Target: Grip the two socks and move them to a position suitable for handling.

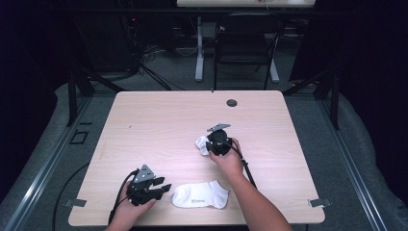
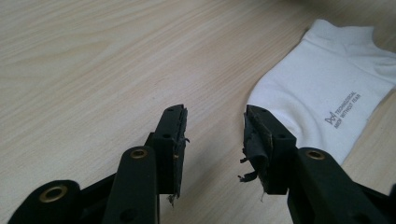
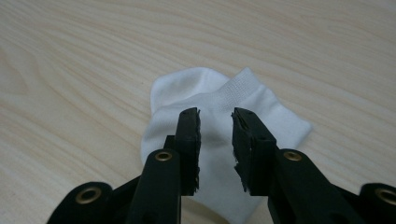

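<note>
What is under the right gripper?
A crumpled white sock lies on the wooden table under the right gripper, whose jaws stand open above it. The sock's near part is covered by them.

Table (image 1: 159,120) evenly lit from above, surroundings dark; soft shadows; close views sharp, far edges slightly blurred.

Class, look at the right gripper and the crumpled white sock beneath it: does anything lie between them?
Nothing visible does. The right gripper hangs directly over the crumpled sock, fingers apart with only sock fabric showing between them; bare table surrounds it.
</note>
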The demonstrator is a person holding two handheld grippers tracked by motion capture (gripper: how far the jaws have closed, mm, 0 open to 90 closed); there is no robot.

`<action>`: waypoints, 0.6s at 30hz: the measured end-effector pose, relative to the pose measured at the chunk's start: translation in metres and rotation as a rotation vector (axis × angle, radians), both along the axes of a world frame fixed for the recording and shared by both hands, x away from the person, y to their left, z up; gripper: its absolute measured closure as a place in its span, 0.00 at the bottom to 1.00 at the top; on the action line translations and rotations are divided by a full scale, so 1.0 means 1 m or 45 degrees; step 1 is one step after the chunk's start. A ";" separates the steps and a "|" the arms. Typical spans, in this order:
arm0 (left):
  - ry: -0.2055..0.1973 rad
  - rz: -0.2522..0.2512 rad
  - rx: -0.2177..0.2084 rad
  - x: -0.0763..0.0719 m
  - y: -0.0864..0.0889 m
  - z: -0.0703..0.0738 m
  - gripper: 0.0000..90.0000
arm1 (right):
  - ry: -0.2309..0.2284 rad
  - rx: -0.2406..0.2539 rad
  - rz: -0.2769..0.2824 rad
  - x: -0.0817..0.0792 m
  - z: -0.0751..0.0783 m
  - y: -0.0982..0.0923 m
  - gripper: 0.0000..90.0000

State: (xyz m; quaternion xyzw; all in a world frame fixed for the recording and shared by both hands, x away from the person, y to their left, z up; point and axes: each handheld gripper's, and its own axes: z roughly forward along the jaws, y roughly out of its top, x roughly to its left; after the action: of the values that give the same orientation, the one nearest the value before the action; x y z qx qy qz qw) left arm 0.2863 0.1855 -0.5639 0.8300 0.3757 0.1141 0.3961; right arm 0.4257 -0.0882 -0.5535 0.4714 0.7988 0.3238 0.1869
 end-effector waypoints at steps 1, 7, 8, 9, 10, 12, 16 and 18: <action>-0.006 0.000 0.001 0.001 0.002 0.000 0.65 | 0.017 -0.002 0.006 0.002 -0.004 0.001 0.82; -0.006 0.015 -0.008 0.003 0.005 0.001 0.65 | 0.050 -0.034 0.068 -0.002 -0.015 0.006 0.87; -0.005 0.013 -0.005 0.003 0.005 0.001 0.65 | 0.056 -0.033 0.085 -0.003 -0.016 0.007 0.88; -0.005 0.013 -0.005 0.003 0.005 0.001 0.65 | 0.056 -0.033 0.085 -0.003 -0.016 0.007 0.88; -0.002 0.018 -0.008 0.003 0.005 0.001 0.65 | 0.054 -0.013 0.104 -0.008 -0.017 0.007 0.90; -0.001 0.019 -0.005 0.003 0.005 0.001 0.65 | 0.059 -0.006 0.119 -0.010 -0.017 0.007 0.91; 0.000 0.022 -0.002 0.003 0.004 0.000 0.65 | 0.084 0.012 0.203 -0.021 -0.017 0.007 0.93; -0.003 0.022 0.002 0.003 0.004 0.000 0.65 | 0.099 0.012 0.246 -0.027 -0.016 0.008 0.94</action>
State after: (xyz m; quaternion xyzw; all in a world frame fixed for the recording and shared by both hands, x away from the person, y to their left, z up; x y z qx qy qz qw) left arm 0.2896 0.1890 -0.5640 0.8269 0.3823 0.1186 0.3950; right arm 0.3985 -0.0807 -0.5698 0.4054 0.8456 0.3254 0.1213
